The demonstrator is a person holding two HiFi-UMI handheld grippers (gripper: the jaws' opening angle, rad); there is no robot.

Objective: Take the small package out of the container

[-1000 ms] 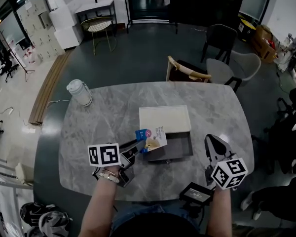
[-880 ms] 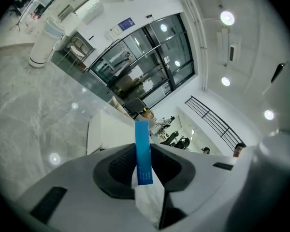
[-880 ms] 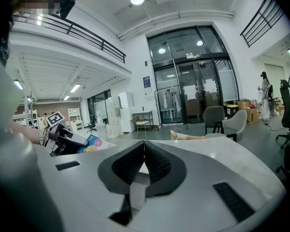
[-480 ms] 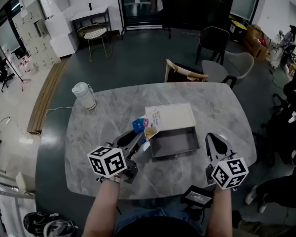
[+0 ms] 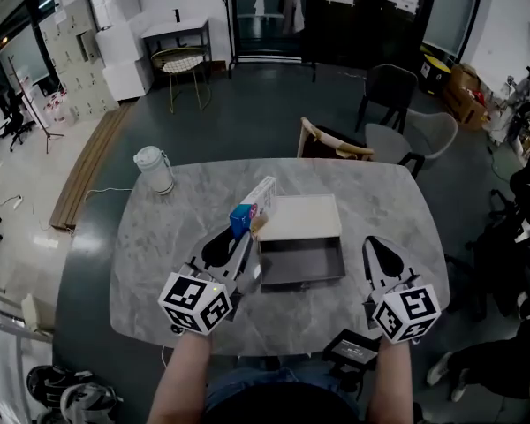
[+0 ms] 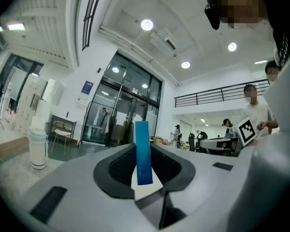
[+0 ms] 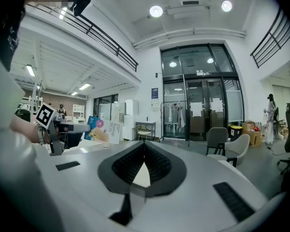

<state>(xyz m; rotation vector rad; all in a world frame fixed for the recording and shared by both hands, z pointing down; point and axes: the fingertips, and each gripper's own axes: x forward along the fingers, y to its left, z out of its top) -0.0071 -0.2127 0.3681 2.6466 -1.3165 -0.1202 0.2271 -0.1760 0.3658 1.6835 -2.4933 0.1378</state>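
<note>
Two grippers are seen from the head view. The left gripper is clamped on the small package, which is held just ahead of its tips, outside the grey container sitting to its right. The right gripper is kept on the container's other side. In the left gripper view, the package is pinched edge-on between the jaws. In the right gripper view, the jaws are shut together with nothing in them, and the package is spotted off to their left.

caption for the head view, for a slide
Left gripper holds the small package up, clear of the open grey container; right gripper is shut and empty.
</note>
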